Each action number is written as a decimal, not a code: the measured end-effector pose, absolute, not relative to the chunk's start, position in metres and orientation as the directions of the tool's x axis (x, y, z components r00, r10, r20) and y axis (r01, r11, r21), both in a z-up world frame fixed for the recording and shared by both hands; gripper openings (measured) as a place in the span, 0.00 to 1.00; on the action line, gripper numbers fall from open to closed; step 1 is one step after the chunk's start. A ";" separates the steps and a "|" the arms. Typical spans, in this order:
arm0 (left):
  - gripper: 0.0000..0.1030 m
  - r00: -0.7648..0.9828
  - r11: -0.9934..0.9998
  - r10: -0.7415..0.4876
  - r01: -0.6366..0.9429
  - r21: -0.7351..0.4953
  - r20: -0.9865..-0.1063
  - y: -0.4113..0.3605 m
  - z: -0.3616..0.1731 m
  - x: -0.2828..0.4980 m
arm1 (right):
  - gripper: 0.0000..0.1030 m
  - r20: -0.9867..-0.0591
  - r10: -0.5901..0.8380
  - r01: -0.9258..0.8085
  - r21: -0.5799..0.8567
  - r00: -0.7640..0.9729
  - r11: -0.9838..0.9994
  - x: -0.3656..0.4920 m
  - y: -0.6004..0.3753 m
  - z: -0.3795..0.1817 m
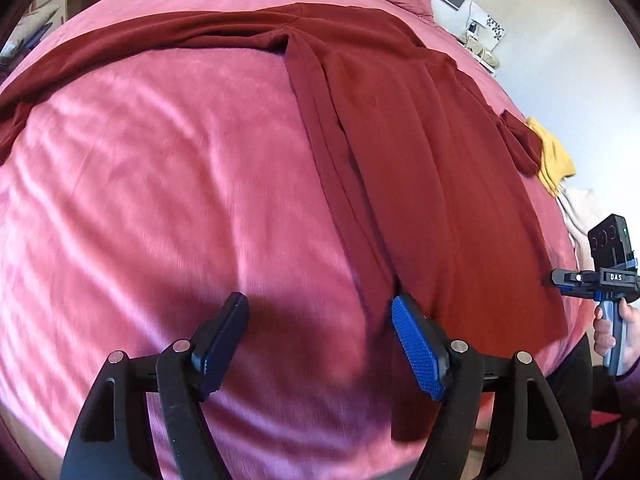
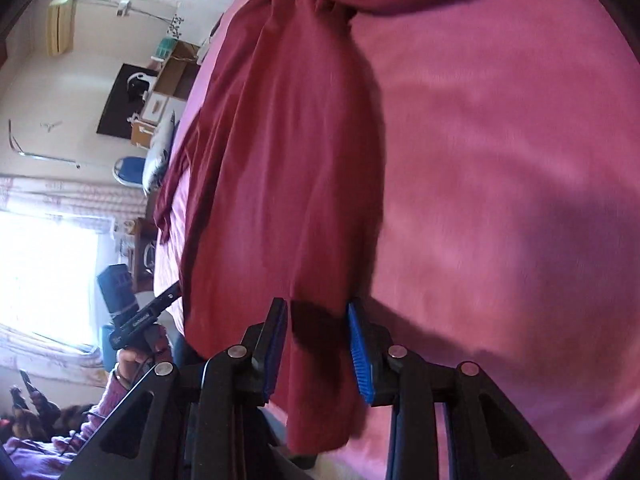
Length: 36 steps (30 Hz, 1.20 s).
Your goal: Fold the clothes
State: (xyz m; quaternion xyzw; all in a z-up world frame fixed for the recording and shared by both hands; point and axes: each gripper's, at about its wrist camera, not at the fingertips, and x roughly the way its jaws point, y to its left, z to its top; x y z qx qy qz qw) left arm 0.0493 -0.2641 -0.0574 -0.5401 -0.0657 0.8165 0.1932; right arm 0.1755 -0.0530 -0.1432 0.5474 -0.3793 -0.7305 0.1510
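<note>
Garment [image 1: 400, 128] lies flat on bed cover [image 1: 160, 180], ahead of left gripper [image 1: 320, 340] and to its right; one sleeve runs off left across the far side. Right gripper [image 2: 318, 344] straddles the garment's near hem at the bed edge. Second cloth [image 1: 554, 156] sits beyond the garment's right edge.

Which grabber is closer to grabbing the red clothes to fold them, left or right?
Probably the right. The right gripper is open with the dark red garment hem lying between its fingers. The left gripper is open too, but mostly over the bare pink bedspread, with the garment beside one finger.
</note>
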 end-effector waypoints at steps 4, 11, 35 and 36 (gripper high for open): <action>0.74 -0.347 -0.937 0.331 -0.233 -0.262 -0.877 -0.257 -0.060 0.074 | 0.31 -0.719 -0.573 -0.184 0.672 -0.393 -0.717 0.209 -0.053 -0.122; 0.74 -0.295 -0.930 0.271 -0.324 -0.171 -0.916 -0.238 -0.063 0.097 | 0.31 -0.793 -0.542 -0.113 0.588 -0.280 -0.801 0.241 -0.072 -0.121; 0.75 -0.472 -0.959 0.276 -0.201 -0.202 -0.838 -0.195 -0.037 0.069 | 0.31 -0.708 -0.580 -0.309 0.702 -0.403 -0.642 0.238 -0.046 -0.135; 0.75 -0.523 -0.976 0.215 -0.142 -0.165 -0.825 -0.203 -0.031 0.068 | 0.31 -0.710 -0.575 -0.308 0.699 -0.407 -0.645 0.239 -0.045 -0.134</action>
